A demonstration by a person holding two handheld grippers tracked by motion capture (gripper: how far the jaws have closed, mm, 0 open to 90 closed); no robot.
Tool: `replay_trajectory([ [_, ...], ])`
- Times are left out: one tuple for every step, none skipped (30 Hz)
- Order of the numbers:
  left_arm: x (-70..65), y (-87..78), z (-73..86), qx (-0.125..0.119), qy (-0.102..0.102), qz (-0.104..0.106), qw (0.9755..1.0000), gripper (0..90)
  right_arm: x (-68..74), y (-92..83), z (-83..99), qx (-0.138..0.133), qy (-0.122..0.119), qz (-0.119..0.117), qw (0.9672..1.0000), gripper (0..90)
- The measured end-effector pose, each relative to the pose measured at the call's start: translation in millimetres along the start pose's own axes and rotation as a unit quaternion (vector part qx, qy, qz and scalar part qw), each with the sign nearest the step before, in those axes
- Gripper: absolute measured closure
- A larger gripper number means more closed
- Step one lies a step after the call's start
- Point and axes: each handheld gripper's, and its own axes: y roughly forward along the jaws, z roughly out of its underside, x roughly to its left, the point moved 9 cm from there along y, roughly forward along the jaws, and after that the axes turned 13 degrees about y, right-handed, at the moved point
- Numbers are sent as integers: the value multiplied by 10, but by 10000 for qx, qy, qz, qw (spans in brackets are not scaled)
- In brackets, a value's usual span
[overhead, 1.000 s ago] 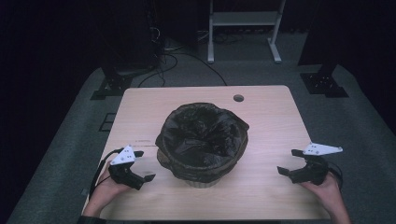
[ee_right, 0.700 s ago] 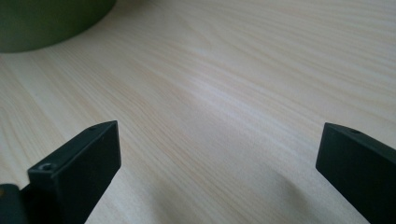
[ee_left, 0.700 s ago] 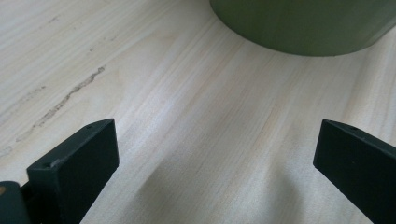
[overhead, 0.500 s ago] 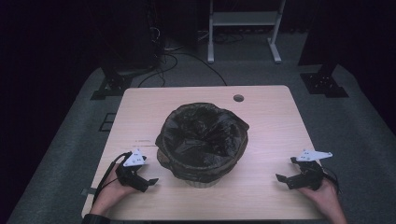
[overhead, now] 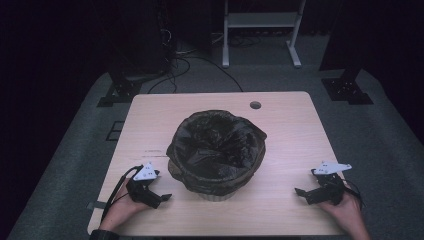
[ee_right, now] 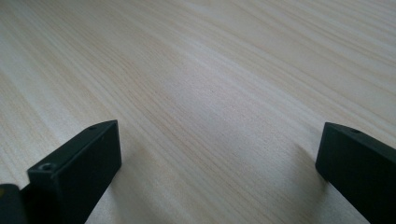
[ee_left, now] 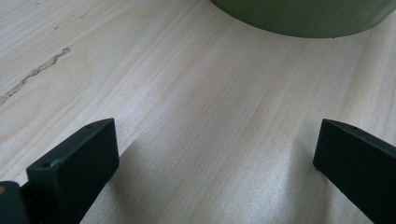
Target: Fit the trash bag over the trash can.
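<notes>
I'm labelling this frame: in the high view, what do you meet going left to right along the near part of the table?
Left gripper → bin lined with a black bag → right gripper, all on the wooden table.

No legible txt, labels, brands or nos. anywhere: table (overhead: 280, 125) is bare wood, bin (overhead: 216, 150) w/ black liner is unmarked, gripper plates too small to read.
</notes>
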Motion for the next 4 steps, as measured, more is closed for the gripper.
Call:
replay_trajectory([
  [0, -1, 1, 4, -6, -7, 10000, 0, 0, 0, 0, 0, 1, 0, 10000, 0],
  [0, -1, 1, 6, -5, -5, 10000, 0, 0, 0, 0, 0, 0, 0, 10000, 0],
  [0, -1, 1, 6, -5, -5, 10000, 0, 0, 0, 0, 0, 0, -1, 10000, 0],
  [0, -1, 1, 4, -7, -6, 10000, 0, 0, 0, 0, 0, 1, 0, 10000, 0],
])
